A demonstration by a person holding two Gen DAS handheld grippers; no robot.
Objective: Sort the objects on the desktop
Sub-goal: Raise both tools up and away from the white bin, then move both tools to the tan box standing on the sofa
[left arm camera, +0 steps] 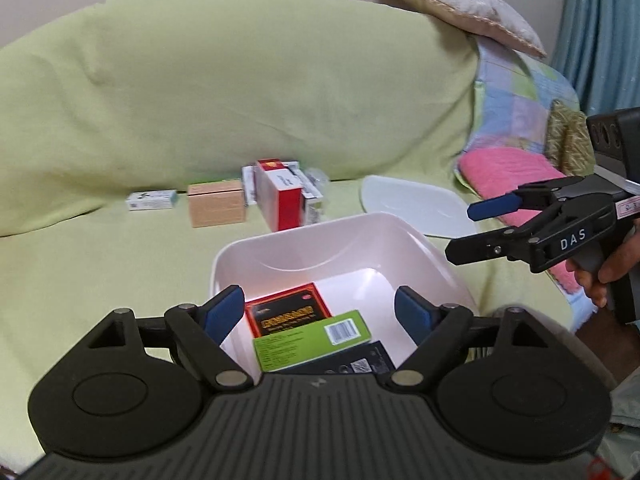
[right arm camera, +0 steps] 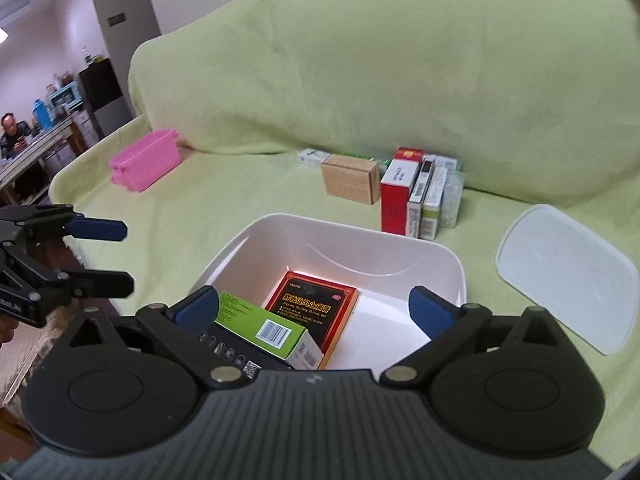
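Green-covered sofa (right arm camera: 360, 80); white bin (right arm camera: 440, 256) on seat; both tools (left arm camera: 320, 312) (right arm camera: 316, 312) wide, empty.

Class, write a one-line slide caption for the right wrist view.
Open right gripper above white bin holding three boxes; lid lies beside it.

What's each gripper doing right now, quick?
Left gripper: open, holding nothing, over the white bin.
Right gripper: open, holding nothing.

green-covered sofa (right arm camera: 360, 80), beige cushion (left arm camera: 460, 4)
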